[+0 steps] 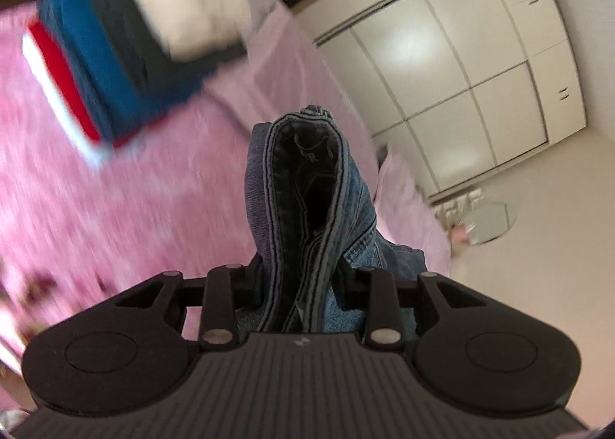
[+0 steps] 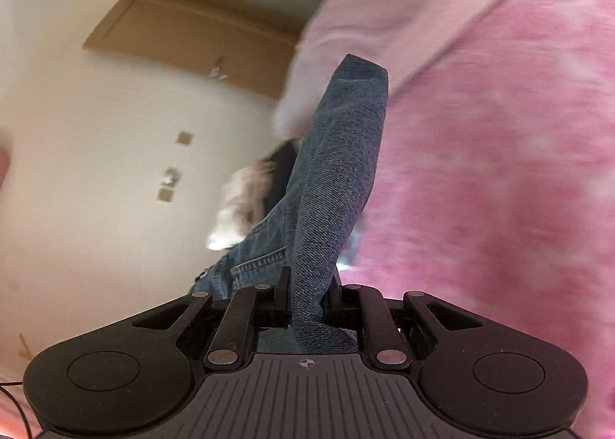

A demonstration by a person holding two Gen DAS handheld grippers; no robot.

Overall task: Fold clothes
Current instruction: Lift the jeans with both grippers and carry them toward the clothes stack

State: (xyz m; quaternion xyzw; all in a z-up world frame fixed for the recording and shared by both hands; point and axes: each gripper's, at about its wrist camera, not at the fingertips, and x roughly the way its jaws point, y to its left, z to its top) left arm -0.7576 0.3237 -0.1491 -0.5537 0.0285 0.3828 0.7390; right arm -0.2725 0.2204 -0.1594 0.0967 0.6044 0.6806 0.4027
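So both grippers are clamping the same pair of blue denim jeans [image 1: 307,208] right now. The left gripper [image 1: 303,273] is pinching a thick bunch of the waistband, with the stitched band folding up into a loop in front of the camera and the dark inside of the jeans showing. Its jaws are closed tight on that bundle of fabric. The right gripper [image 2: 307,293] is holding a flatter fold of the same denim, which is sticking up past the jaws like a tall flap, with a stitched pocket edge hanging off to the left of it. Those jaws are squeezing down on the cloth too.

The jeans are hanging lifted above a pink fuzzy blanket-covered bed [image 1: 115,208], not lying on it as far as either view shows. Sitting on the bed, up in the left wrist view, is a folded stack of clothes [image 1: 115,54] with red, blue, dark and cream layers, well apart from the jeans. Beyond the bed, a white panelled wardrobe [image 1: 461,73] is filling the wall. The right wrist view is showing a brown wooden door [image 2: 192,27] and a pale floor, everything pretty blurred.
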